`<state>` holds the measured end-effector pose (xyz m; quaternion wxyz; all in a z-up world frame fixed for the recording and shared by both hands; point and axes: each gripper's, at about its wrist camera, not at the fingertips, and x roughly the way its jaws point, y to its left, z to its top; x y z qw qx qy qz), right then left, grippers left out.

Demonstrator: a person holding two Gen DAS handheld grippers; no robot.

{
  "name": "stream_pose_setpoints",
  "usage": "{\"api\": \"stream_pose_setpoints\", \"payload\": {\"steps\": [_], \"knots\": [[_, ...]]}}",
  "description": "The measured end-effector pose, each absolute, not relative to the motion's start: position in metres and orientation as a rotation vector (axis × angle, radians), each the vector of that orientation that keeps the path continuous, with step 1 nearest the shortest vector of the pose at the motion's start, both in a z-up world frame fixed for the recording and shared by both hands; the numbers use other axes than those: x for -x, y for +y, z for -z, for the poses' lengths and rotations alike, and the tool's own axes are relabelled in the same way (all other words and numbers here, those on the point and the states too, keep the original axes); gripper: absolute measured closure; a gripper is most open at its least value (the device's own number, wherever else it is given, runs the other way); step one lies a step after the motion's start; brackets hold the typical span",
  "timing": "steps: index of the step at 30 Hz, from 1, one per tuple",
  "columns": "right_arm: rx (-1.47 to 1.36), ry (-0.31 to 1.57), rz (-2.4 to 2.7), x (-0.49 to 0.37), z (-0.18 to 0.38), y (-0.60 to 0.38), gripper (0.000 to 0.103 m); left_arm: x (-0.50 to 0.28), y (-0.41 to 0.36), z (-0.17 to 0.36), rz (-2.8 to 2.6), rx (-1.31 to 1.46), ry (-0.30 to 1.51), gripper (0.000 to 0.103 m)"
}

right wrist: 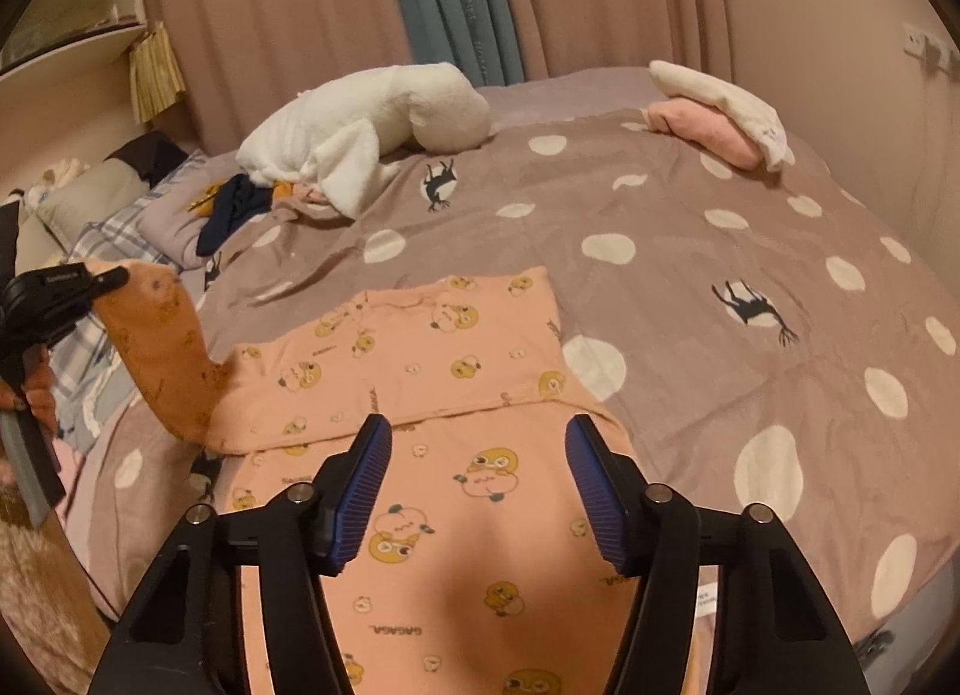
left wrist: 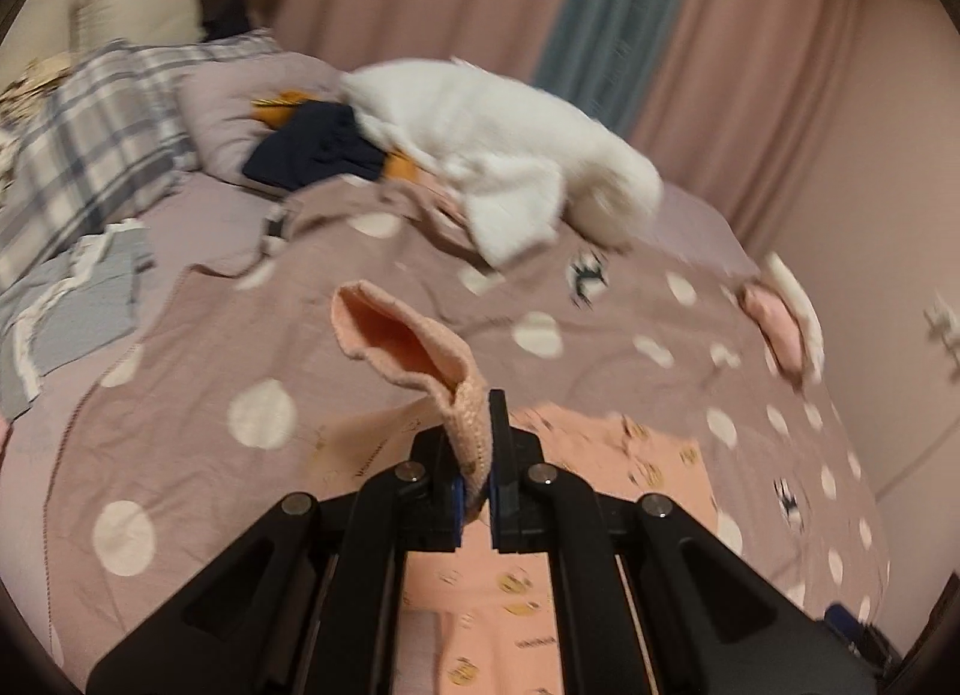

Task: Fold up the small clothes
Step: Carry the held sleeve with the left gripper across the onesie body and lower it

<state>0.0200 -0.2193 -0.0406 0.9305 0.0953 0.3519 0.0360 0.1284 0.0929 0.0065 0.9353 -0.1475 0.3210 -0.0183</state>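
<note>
Two claws over the bed (right wrist: pixel 690 275) — left claw (left wrist: pixel 477 455) pinching the peach top's sleeve (left wrist: pixel 408 344), right claw (right wrist: pixel 477 455) parted above the top (right wrist: pixel 420 347), gripping nothing.

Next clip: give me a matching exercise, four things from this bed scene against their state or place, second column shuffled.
Things:
1. left gripper
2. right gripper
3. white fluffy plush toy
4. pink folded cloth with a white piece on top

States:
A. lying at the bed's far right edge
B. shut on a peach printed garment's sleeve
C. open above the garment's body
D. lying by the pillows

Pairs: 1-B, 2-C, 3-D, 4-A
</note>
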Motion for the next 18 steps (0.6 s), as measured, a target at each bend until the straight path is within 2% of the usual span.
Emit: {"api": "stream_pose_setpoints", "payload": {"steps": [9,18], "knots": [[-0.222,0.735,-0.056,-0.019,0.047,-0.230,0.042,-0.143,0.023,0.030,0.160,0.195,0.783,0.098],[-0.230,0.747,-0.045,-0.020,0.051,-0.238,0.042,-0.151,-0.032,0.090,0.258,0.141,0.936,0.098]]}}
